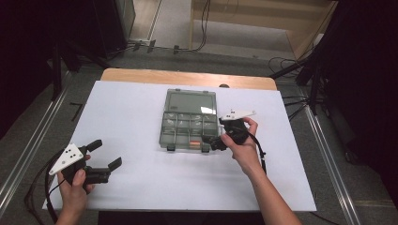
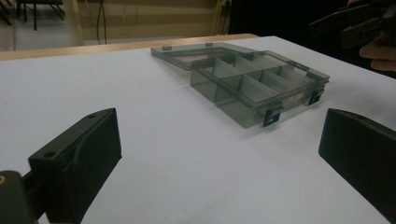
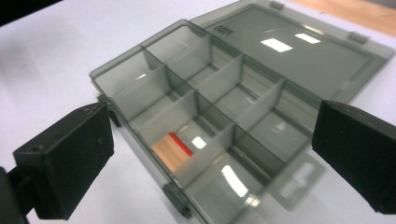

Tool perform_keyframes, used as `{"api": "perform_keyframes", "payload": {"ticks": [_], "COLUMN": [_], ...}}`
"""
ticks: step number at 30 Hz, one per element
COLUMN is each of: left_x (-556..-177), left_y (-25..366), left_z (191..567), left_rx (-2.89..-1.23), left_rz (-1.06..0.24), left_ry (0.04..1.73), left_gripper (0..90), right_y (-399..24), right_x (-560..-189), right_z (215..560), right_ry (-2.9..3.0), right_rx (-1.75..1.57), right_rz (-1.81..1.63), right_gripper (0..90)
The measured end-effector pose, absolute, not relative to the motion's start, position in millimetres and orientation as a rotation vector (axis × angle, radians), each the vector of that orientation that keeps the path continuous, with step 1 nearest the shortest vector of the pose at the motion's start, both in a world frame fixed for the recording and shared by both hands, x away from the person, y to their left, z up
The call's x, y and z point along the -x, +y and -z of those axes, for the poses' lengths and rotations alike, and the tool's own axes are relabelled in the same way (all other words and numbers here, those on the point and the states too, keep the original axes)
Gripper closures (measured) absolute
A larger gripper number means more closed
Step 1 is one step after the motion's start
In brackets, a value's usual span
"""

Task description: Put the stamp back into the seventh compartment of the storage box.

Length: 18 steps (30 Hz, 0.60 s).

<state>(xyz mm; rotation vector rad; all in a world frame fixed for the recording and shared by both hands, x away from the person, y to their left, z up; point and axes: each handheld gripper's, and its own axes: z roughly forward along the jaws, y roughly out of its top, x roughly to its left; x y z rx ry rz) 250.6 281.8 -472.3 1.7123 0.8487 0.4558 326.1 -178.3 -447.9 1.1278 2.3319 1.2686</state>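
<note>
White covering spreads over the table (image 1: 141,117), with dark floor and cables beyond its far edge. On it, near the middle, sits a smoky translucent organizer box (image 1: 187,126), its lid (image 1: 191,101) folded flat open toward the far side. Dividers split the tray into two rows of small compartments. In the near row, a small tan piece with a red edge (image 3: 173,148) lies flat on the floor of one compartment; the other compartments look empty.

That piece looks light, thin and stiff, and it lies low between walls, so I judge a pinch across its narrow sides from above would suit it; the jaws have little room there. The box itself seems light, hard plastic that could slide on the smooth covering if nudged.

Just beside the box's near right corner, the right gripper (image 1: 217,142) is held in a hand, pointing toward the tray, with its jaws spread wide and nothing between them. Well apart, at the near left of the table, the left gripper (image 1: 104,154) rests low in the other hand, jaws likewise wide and empty.
</note>
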Motion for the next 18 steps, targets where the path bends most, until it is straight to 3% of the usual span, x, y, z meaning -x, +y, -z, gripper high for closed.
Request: {"api": "perform_keyframes", "payload": {"ticks": [18], "left_x": [-265.3], "left_y": [248.1], "left_z": [455.0], "left_rx": [-1.752], "left_rz": [-0.453], "left_ry": [0.810], "left_gripper": [0.0], "right_y": [-207.4], "right_x": [-313.6], "right_z": [452.7], "right_ry": [2.282], "right_rx": [-1.118], "right_rz": [-1.261], "right_gripper": [0.0]}}
